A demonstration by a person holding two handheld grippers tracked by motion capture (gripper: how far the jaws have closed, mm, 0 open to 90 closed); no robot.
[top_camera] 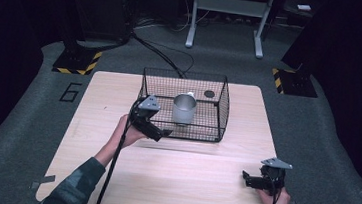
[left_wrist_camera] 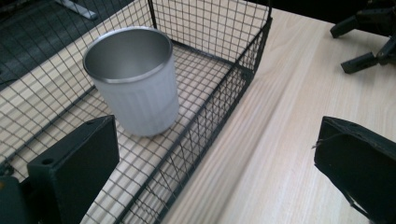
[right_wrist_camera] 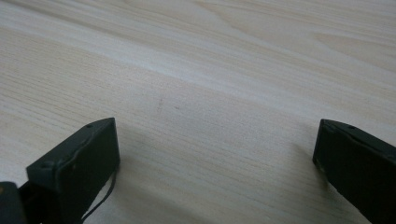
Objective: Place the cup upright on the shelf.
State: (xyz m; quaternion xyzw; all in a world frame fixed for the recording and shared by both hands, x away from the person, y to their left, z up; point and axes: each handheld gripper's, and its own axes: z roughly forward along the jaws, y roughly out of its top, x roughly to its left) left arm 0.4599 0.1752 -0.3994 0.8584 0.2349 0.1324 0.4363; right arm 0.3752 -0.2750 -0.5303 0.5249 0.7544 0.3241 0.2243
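While metal cup stands inside wire basket, just ahead of left gripper, both grippers gape wide, empty; right gripper idle over tabletop; placing appears done.

Left gripper, right gripper: jaws apart.

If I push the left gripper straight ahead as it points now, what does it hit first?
Probably the black wire basket's near wall, which runs between the open left gripper and the silver metal cup inside; depth is uncertain.
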